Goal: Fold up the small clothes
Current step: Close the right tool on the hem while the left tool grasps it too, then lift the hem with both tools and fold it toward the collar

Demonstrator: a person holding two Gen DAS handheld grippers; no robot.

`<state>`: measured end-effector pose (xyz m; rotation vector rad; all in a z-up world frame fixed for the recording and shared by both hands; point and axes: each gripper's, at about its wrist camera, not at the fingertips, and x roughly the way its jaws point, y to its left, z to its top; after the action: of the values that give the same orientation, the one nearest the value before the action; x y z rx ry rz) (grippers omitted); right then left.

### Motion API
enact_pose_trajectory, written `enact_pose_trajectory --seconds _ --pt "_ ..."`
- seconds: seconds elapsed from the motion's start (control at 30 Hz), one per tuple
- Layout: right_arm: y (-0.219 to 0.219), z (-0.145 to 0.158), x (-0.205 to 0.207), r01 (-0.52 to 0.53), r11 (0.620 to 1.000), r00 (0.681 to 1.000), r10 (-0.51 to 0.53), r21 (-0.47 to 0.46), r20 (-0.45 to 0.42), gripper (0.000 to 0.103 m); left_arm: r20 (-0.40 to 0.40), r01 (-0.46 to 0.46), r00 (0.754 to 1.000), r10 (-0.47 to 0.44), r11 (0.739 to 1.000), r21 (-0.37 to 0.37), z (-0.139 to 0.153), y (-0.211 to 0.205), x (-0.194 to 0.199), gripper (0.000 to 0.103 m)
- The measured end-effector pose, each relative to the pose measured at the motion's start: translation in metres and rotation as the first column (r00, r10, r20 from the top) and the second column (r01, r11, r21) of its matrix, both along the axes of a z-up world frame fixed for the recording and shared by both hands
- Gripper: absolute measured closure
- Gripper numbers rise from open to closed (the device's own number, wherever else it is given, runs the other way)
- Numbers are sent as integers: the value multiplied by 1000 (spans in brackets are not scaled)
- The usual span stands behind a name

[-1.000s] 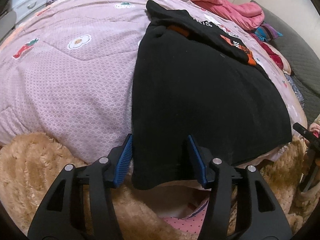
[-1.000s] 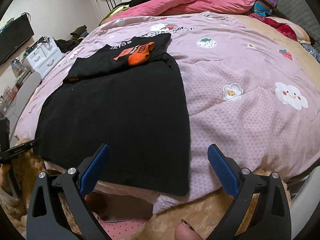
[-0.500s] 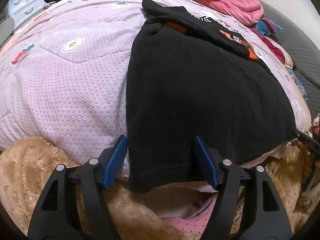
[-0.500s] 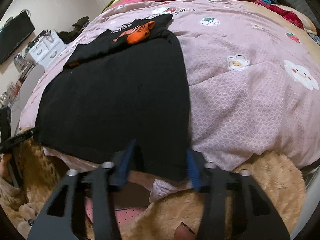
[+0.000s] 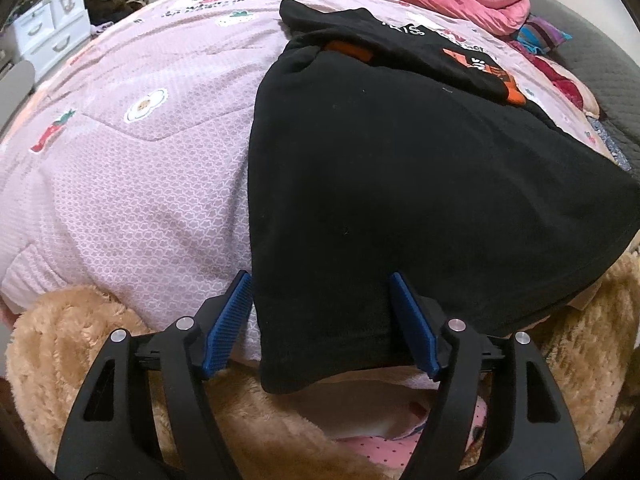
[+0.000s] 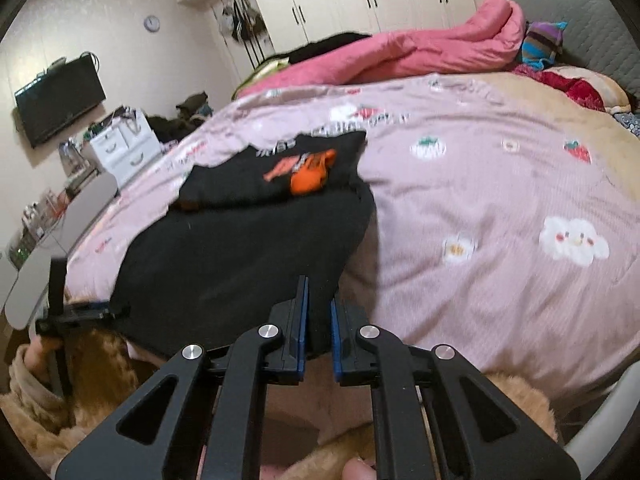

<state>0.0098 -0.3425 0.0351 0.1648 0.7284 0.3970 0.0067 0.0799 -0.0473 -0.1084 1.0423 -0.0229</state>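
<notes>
Right wrist view: a pale pink quilted bedspread (image 6: 500, 208), printed with clouds and strawberries, covers the bed. On it lies a matte black garment (image 6: 240, 256), spread flat, its near edge hanging over the bedside. A smaller folded black top (image 6: 280, 172) with orange print rests at its far end. The right gripper (image 6: 318, 320) pinches the garment's near corner between blue ribbed pads. The left gripper (image 5: 320, 320) stands open, straddling the other corner without clamping it.
</notes>
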Motion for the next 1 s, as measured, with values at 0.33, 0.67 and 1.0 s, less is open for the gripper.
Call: enact_pose_trajectory --seconds 0.33,0.67,1.0 --pt "6 21 14 2 1000 998 -4 30 65 95 47 7 999 -9 999 32 11 -11 -5 100" --pt "-5 29 20 45 996 995 -51 71 84 95 182 24 983 -6 995 -94 61 11 -4 101" --pt "-7 33 26 67 994 993 -75 86 92 95 280 18 960 18 992 -125 95 24 9 101"
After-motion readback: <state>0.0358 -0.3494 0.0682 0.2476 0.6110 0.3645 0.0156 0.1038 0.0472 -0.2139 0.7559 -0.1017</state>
